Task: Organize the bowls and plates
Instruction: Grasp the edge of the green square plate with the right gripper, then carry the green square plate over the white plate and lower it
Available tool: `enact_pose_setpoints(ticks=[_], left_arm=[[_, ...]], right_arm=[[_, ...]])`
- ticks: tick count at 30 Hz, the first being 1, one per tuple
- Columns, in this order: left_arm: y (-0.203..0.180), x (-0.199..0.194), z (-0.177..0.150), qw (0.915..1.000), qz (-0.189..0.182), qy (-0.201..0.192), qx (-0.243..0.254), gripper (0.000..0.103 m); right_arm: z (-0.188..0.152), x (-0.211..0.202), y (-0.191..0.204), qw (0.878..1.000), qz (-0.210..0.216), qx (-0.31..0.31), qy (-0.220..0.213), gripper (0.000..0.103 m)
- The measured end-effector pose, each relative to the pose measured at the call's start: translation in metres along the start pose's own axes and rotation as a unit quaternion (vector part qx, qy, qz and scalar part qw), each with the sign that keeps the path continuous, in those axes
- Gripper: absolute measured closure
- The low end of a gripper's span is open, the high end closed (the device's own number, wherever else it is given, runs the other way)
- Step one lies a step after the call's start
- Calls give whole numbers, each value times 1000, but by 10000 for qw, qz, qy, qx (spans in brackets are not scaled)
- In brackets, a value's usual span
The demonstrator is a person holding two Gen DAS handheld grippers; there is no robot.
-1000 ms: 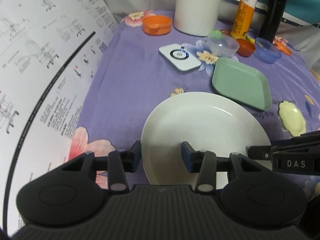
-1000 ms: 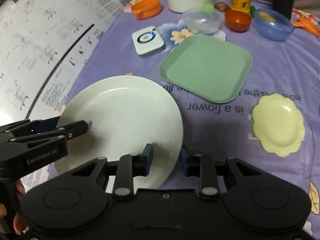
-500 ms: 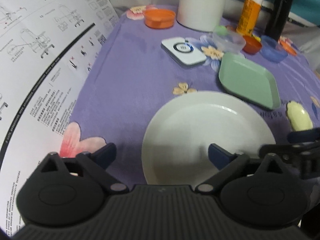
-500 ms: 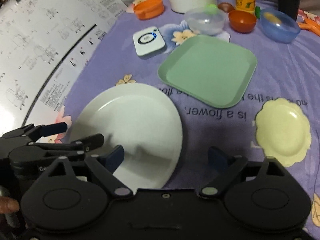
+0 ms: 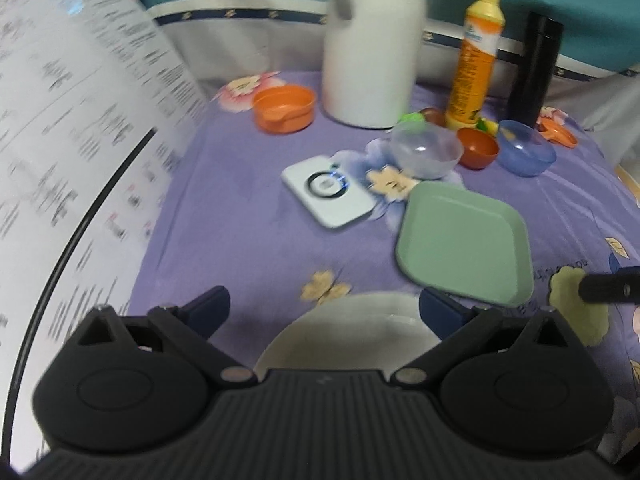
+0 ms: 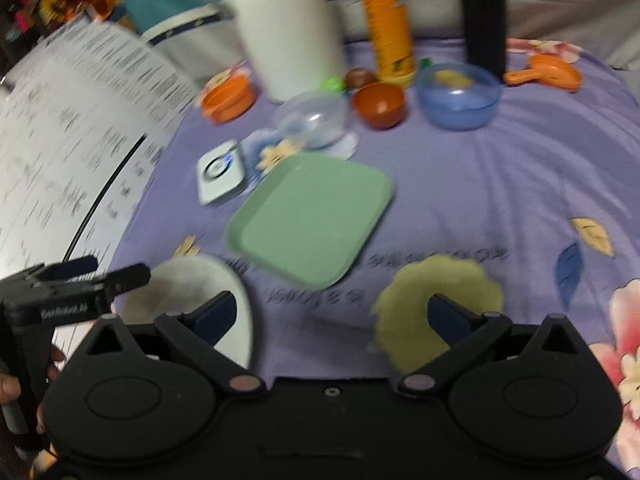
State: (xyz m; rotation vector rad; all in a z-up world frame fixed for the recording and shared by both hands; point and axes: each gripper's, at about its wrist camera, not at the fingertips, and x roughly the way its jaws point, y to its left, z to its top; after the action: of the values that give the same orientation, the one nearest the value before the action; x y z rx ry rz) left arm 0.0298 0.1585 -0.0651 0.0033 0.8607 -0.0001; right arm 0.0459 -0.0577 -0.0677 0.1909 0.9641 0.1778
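White round plate [image 5: 352, 328] lies flat on purple bedsheet [image 5: 248, 216], near side. Left gripper [image 5: 324, 306], right gripper [image 6: 332, 316]: fingers just spread wide, nothing between, freeing plate. Green square plate [image 6: 312, 216] likely next.

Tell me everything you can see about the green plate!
The green plate is square with rounded corners and a low raised rim, pale mint green, smooth and matte like plastic. It is empty and lies flat on the purple flowered cloth. A clear bowl sits just behind it, a white round plate in front. No gripper touches it.
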Motion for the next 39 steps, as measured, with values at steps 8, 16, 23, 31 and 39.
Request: enact_pose_setpoints(ticks=[8, 16, 23, 31, 39], left_arm=[[-36, 41, 33, 9994, -194, 97, 273, 0], [-48, 80, 46, 9987, -316, 266, 286, 4], [-59, 104, 48, 9973, -473, 462, 329, 20], [-74, 114, 43, 9945, -718, 636, 424, 57], [-83, 115, 43, 9942, -724, 604, 522, 55]], right_arm=[[28, 23, -31, 9980, -151, 605, -79, 3], [37, 66, -32, 9975, -79, 685, 122, 33], [35, 79, -19, 9978, 129, 595, 266, 61], [33, 88, -19, 9983, 131, 504, 243, 82], [38, 93, -26, 9984, 42, 542, 124, 83]])
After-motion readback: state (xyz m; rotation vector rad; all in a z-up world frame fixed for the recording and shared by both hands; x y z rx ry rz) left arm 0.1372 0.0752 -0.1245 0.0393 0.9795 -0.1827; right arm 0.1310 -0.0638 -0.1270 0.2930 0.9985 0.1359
